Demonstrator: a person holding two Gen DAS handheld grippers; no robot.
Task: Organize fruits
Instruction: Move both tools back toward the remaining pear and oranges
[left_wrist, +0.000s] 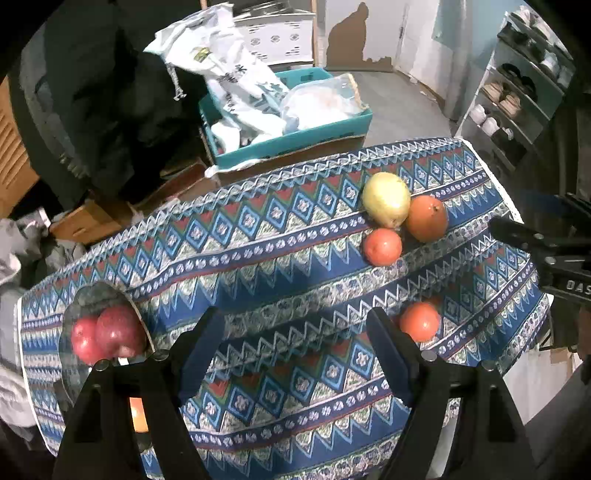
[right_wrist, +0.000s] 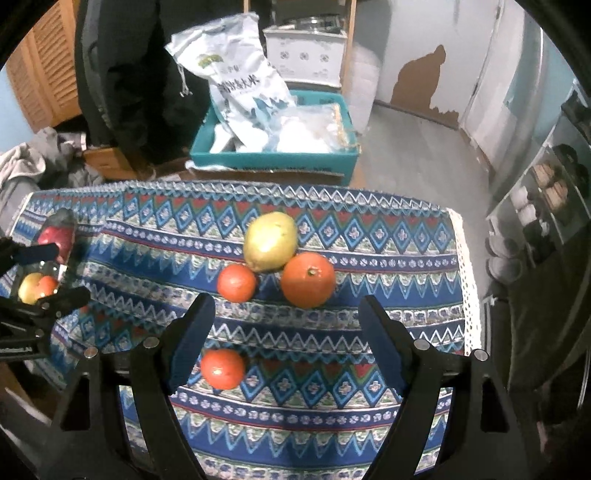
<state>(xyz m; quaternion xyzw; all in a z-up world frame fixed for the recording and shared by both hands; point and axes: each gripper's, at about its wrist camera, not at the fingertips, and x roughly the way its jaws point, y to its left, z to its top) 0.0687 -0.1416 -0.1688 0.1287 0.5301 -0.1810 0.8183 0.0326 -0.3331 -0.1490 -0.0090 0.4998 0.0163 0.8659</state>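
Patterned blue cloth is covering the tabletop (right_wrist: 369, 236), with a teal box (right_wrist: 273, 158) of bags sitting on the floor behind it; you are working over a loose group of fruit. Your right claw (right_wrist: 286, 328) is hanging wide with nothing between its pads, tilted down over the small orange (right_wrist: 222, 368) lying nearest you, just beside the left pad; beyond it the pear (right_wrist: 270, 240), a second small orange (right_wrist: 236, 283) and the big orange (right_wrist: 307, 280) are sitting bunched together, the pear touching both as far as you can judge. Your left claw (left_wrist: 295, 332) is also standing wide and empty, with the glass bowl (left_wrist: 74, 373) holding red apples (left_wrist: 119, 329) off to its left side.

Judging by looks, these are firm, round, fairly light things that are going to roll at a nudge; the skins are smooth, so take each across its widest middle, pads square on opposite sides; squeeze gently, since the pear is probably bruising easiest; its narrower end is offering less purchase.
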